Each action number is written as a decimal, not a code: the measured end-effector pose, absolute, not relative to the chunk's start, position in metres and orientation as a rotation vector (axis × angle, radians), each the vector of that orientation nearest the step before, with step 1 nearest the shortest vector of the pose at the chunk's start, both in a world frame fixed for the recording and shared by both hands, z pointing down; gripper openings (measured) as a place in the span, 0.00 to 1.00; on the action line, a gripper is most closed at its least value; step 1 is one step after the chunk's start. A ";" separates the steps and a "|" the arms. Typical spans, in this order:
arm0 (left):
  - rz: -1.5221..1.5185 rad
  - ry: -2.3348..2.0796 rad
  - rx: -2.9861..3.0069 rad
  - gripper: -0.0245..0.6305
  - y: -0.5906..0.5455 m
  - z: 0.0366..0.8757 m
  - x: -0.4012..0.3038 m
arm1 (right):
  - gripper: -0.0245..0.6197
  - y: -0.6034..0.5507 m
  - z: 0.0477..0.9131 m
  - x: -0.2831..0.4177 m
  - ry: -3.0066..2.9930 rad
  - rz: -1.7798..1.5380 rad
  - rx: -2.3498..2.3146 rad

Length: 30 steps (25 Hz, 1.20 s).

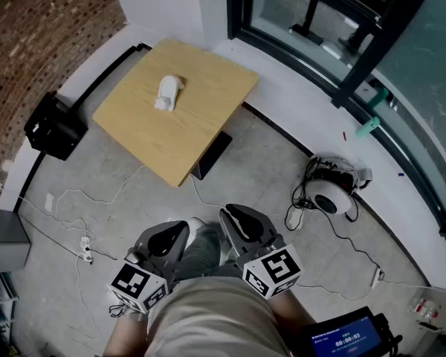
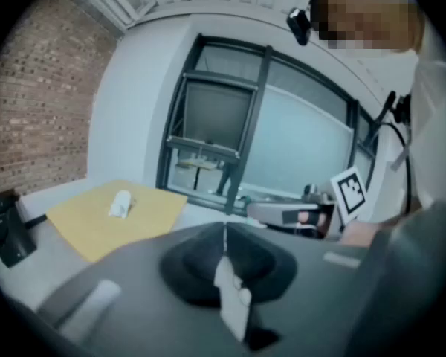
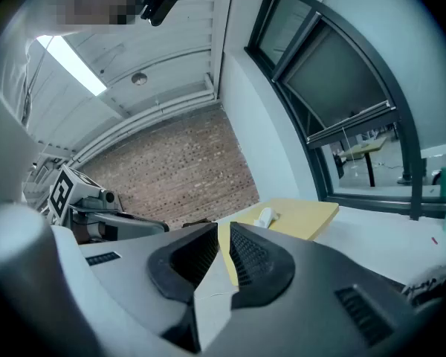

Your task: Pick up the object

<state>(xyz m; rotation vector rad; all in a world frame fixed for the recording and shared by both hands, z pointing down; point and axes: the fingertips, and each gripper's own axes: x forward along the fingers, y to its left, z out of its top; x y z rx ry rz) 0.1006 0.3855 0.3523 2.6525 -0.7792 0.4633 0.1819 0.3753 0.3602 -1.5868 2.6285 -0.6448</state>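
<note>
A small white object [image 1: 168, 93] lies on a square light-wood table [image 1: 201, 117], well ahead of me. Both grippers are held low, close to the person's body and far from the table. My left gripper [image 1: 177, 231] has its jaws together with nothing between them, as its own view confirms [image 2: 224, 233]. The right gripper [image 1: 234, 216] is also shut and empty [image 3: 223, 233]. From the left gripper view the white object [image 2: 120, 203] sits on the table [image 2: 89, 225] at far left. In the right gripper view the object [image 3: 264, 216] shows just above the jaw tips.
A black box [image 1: 53, 127] stands on the floor left of the table. Cables and a white power strip [image 1: 85, 250] trail over the concrete floor. A white headset-like device [image 1: 331, 192] lies at right. Dark window frames [image 1: 342, 65] run behind; a brick wall [image 1: 37, 28] stands at left.
</note>
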 end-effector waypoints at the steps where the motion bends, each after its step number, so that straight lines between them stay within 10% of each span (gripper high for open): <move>1: 0.447 -0.778 2.642 0.05 0.367 0.355 0.094 | 0.12 0.359 0.364 0.174 2.641 -0.653 -1.585; 18: 0.194 -1.076 2.350 0.07 0.136 0.380 -0.057 | 0.12 0.096 0.382 0.032 3.061 -0.676 -1.286; 30: 0.203 -1.399 2.065 0.11 -0.005 0.406 -0.011 | 0.12 -0.054 0.419 0.038 3.444 -0.479 -0.602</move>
